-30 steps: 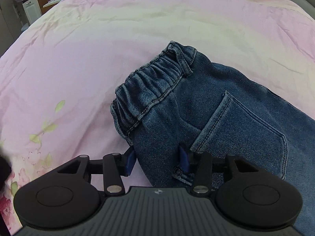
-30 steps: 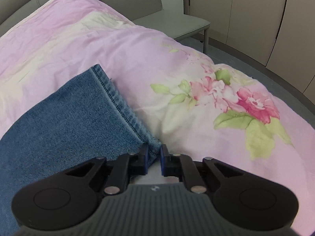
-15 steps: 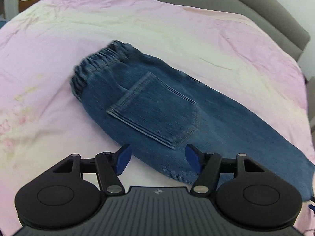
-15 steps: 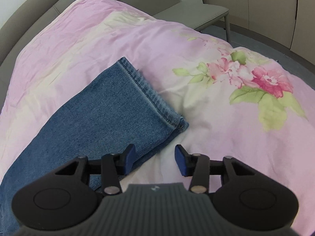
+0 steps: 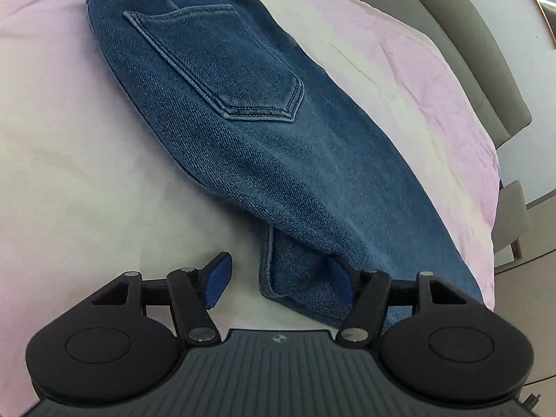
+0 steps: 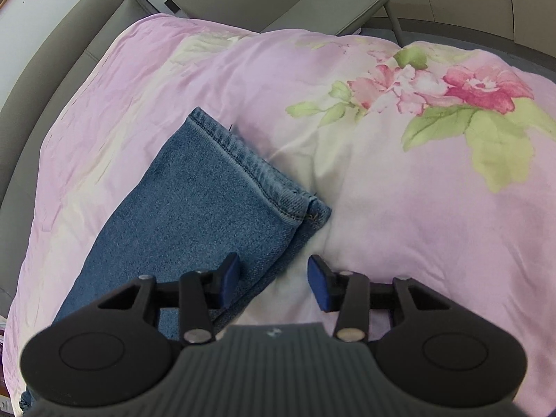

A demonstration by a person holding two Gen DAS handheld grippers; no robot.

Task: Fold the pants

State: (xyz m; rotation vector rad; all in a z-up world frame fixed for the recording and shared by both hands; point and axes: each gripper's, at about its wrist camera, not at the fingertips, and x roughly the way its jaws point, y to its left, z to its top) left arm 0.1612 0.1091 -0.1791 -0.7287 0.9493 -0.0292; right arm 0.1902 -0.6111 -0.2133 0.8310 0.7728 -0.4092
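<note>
Blue denim pants (image 5: 243, 111) lie folded lengthwise on the pink bed cover (image 5: 69, 139), waistband at the far top left, back pocket facing up. My left gripper (image 5: 278, 279) is open, low at the crotch seam part of the pants; its right finger touches the denim fold, its left finger is over bare cover. In the right wrist view the leg hems (image 6: 250, 170) lie stacked on the cover. My right gripper (image 6: 274, 279) is open just short of the hem's near corner, left finger over denim, right finger over the cover.
The bed cover (image 6: 417, 191) has a pink flower print at the right. A grey headboard (image 5: 469, 52) runs behind the bed. A grey chair (image 6: 278, 3) stands beyond the bed's far edge, with cabinets behind it.
Both grippers opened and let go of the pants. The left one moved from the waistband along to the crotch area. The right one backed away from the hem corner.
</note>
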